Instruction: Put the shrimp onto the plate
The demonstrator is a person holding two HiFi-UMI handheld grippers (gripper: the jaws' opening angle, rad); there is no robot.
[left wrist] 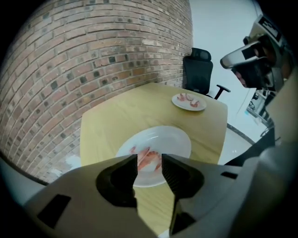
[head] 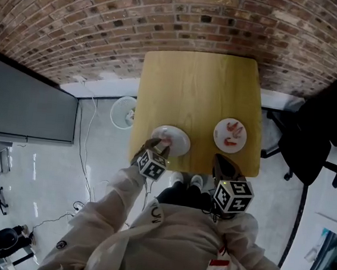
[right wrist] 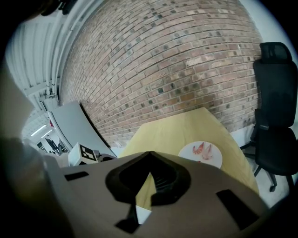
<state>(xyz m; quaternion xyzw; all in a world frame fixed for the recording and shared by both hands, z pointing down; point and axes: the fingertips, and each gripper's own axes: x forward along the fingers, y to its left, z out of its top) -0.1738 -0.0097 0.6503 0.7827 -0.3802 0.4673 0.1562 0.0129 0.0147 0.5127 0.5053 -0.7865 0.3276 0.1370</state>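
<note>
On the near left of the wooden table (head: 197, 86) a white plate (head: 179, 140) holds a pink shrimp (head: 162, 141). My left gripper (head: 158, 146) hangs just over it. In the left gripper view the jaws (left wrist: 149, 167) stand apart, and the shrimp (left wrist: 149, 159) lies on the plate (left wrist: 174, 138) just beyond the tips, untouched. A second plate (head: 219, 132) at the near right carries more shrimp (head: 235, 130). My right gripper (head: 222, 162) sits at the table's front edge, short of that plate (right wrist: 186, 151), with its jaws (right wrist: 149, 155) closed and empty.
A black office chair (head: 318, 135) stands right of the table. A white round bin (head: 123, 111) sits on the floor to the left, beside a grey panel (head: 28, 101). A brick wall (head: 169, 11) runs behind the table.
</note>
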